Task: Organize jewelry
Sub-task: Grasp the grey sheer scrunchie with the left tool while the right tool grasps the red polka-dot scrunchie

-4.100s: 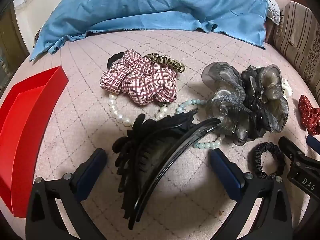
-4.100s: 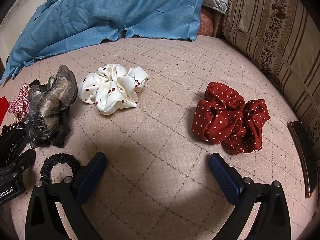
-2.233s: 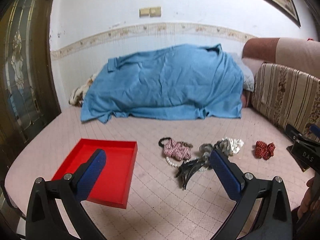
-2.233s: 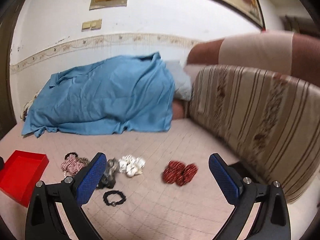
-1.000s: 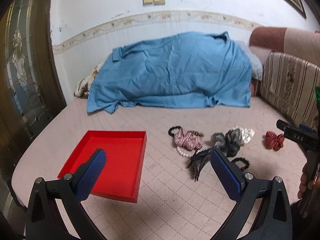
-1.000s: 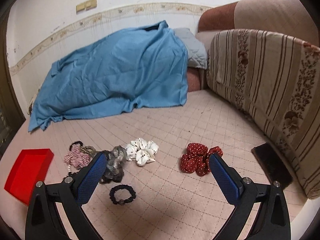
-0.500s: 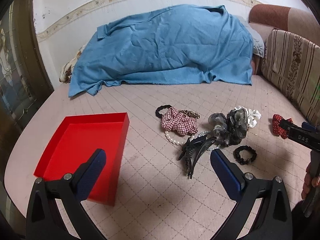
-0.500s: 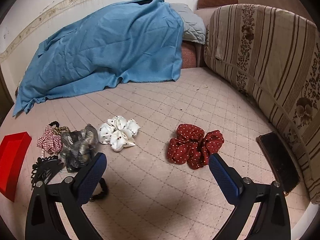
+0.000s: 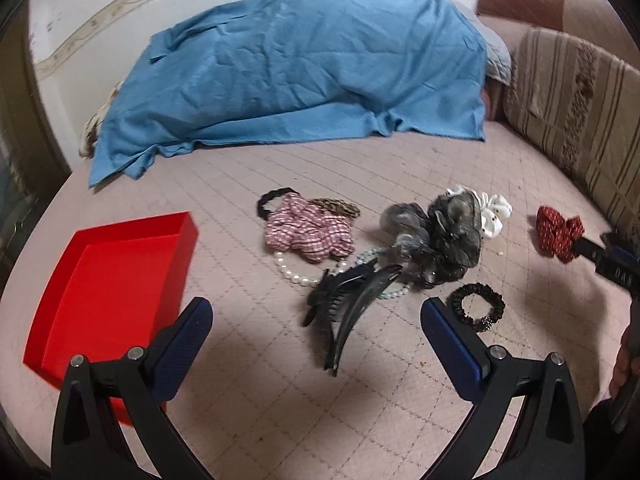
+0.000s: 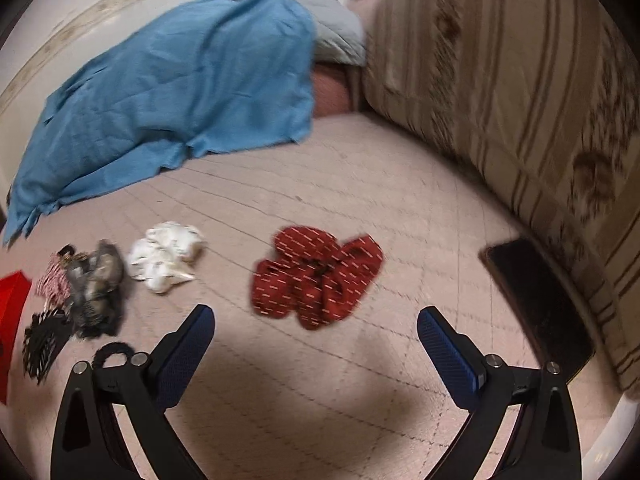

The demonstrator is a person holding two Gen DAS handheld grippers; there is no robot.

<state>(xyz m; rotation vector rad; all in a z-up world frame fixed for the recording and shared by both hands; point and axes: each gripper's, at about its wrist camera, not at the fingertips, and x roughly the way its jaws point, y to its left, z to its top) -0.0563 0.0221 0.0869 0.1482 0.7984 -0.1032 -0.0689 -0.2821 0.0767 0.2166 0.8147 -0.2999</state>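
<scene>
Jewelry and hair pieces lie scattered on the pink quilted bed in the left wrist view. A red tray sits at the left, apart from the pile. Right of it, a plaid scrunchie rests on a pearl bracelet, with a black hair claw just nearer and a grey organza scrunchie touching the claw's far end. A small black scrunchie lies near the right blue pad. A red dotted scrunchie is far right, partly behind the right gripper. A blue blanket is heaped at the far side. The left gripper hovers over the bed, jaws wide and holding nothing.

From the right wrist, the picture is blurred. The red dotted scrunchie lies just beyond the right gripper, whose jaws are wide and hold nothing. A white scrunchie sits to the left, then the grey organza scrunchie. A dark flat object lies near the striped cushion at right.
</scene>
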